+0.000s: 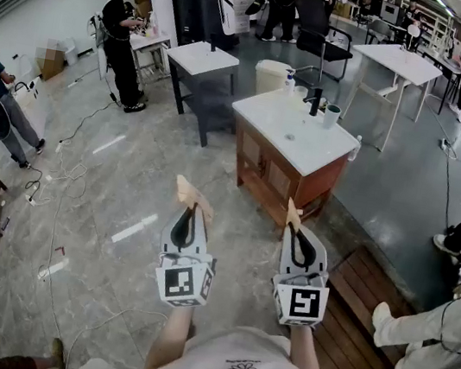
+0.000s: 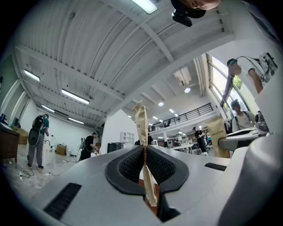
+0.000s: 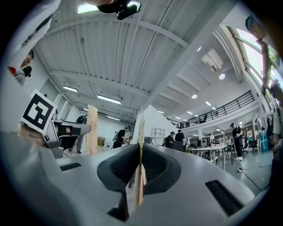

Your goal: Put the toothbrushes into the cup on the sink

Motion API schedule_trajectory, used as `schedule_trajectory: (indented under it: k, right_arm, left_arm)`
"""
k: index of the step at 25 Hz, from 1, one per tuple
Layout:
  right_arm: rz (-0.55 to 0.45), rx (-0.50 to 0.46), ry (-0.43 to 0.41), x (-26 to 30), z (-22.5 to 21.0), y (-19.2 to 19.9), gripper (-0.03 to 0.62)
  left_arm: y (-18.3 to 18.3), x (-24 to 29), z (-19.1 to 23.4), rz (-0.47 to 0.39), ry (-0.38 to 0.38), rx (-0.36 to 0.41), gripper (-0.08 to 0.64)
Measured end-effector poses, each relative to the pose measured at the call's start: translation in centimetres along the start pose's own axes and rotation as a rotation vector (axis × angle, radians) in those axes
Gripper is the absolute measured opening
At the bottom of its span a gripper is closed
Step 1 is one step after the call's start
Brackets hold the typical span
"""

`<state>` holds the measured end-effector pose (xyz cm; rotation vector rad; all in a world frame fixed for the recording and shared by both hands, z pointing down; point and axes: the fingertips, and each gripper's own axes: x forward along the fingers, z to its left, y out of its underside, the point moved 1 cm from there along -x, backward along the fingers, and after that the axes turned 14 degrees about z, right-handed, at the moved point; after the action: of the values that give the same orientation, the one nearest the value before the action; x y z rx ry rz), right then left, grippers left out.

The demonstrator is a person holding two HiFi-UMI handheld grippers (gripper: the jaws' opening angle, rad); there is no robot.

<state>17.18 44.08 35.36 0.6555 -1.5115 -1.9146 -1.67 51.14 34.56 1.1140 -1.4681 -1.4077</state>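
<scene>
Cup (image 1: 332,116) stands on sink (image 1: 306,152), well ahead of right gripper (image 1: 293,209).

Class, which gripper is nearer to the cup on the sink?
Right. The right gripper is almost straight in front of the cup; the left gripper is farther off to its left. Neither reaches the sink.

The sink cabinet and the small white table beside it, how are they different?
The sink cabinet has a closed brown wooden body; the small table stands on open dark legs. The sink cabinet carries a black faucet and a cup; the small table shows neither. The sink cabinet stands nearer the camera, the small table farther back. Both have white tops.
</scene>
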Motion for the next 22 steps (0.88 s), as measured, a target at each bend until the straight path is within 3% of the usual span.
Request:
schedule_trajectory:
  k: [11, 16, 22]
  right_arm:
    - [0.034, 0.073, -0.017, 1.2, -1.0, 2.0, 0.021]
    - [0.008, 0.048, -0.06, 1.6, -0.5, 2.3, 0.02]
    - [0.088, 0.077, -0.043, 2.8, -2.2, 4.7, 0.02]
  left_arm:
    - [0.0, 1.5, -1.8, -0.021, 0.036, 0.048, 0.029]
    - [1.2, 2.1, -2.0, -0.01, 0.043, 0.047, 0.029]
    - [2.0, 3.1, -3.7, 0.018, 0.055, 0.047, 0.029]
